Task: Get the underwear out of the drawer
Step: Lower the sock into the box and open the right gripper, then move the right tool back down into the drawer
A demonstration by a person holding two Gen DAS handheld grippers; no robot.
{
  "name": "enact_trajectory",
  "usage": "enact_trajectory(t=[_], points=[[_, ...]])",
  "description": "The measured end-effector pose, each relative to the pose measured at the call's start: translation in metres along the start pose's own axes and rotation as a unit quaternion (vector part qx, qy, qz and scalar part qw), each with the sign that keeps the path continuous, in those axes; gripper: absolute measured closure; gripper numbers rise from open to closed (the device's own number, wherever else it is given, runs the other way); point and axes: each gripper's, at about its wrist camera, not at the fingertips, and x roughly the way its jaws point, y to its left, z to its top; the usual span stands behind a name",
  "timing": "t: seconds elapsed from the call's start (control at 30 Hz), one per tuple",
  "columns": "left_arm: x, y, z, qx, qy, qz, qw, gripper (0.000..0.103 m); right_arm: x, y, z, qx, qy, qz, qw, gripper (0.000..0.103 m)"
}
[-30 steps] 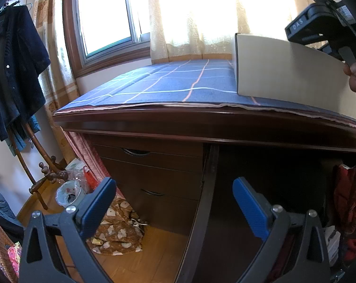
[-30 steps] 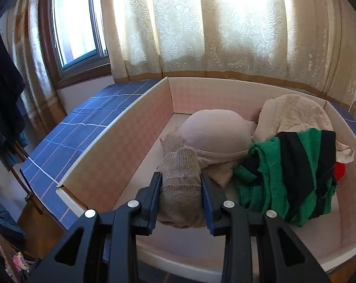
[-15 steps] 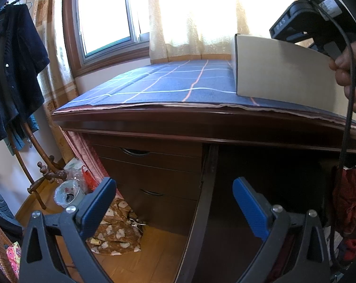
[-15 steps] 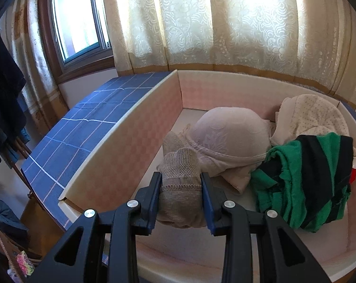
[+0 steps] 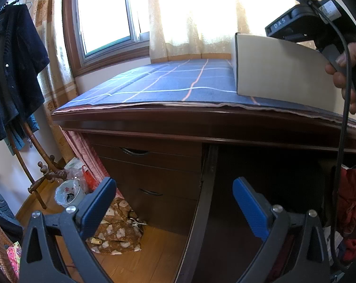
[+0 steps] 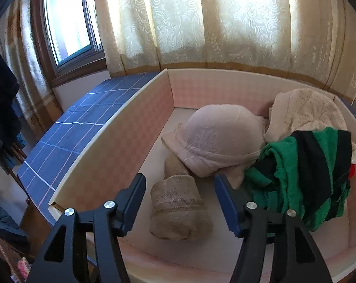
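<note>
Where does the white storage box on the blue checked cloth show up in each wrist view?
Left wrist: the white storage box sits upper right, outer wall only, on the blue checked cloth.
Right wrist: the box fills the centre, interior and clothes visible.
Shared landmark: the cloth, left of the box in both.

One white box [image 6: 112, 158], four garments inside (one rolled [image 6: 178, 210]), two closed desk drawers [image 5: 152, 162]
</note>
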Motion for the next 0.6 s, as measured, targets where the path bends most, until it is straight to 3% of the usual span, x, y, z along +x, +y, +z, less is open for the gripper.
enact_trajectory(t=[0.4,0.6], points=[[-0.001,0.0,-0.003,0.004,0.0,0.002,1.0,0.002,-0.017,-0.002,-0.005,-0.02,-0.033,-0.015,0.999,0.039],[-0.003,0.001,-0.004,0.006,-0.001,0.005,1.0,0.002,-0.035,0.004,-0.014,-0.036,-0.06,0.0,0.998,0.038]])
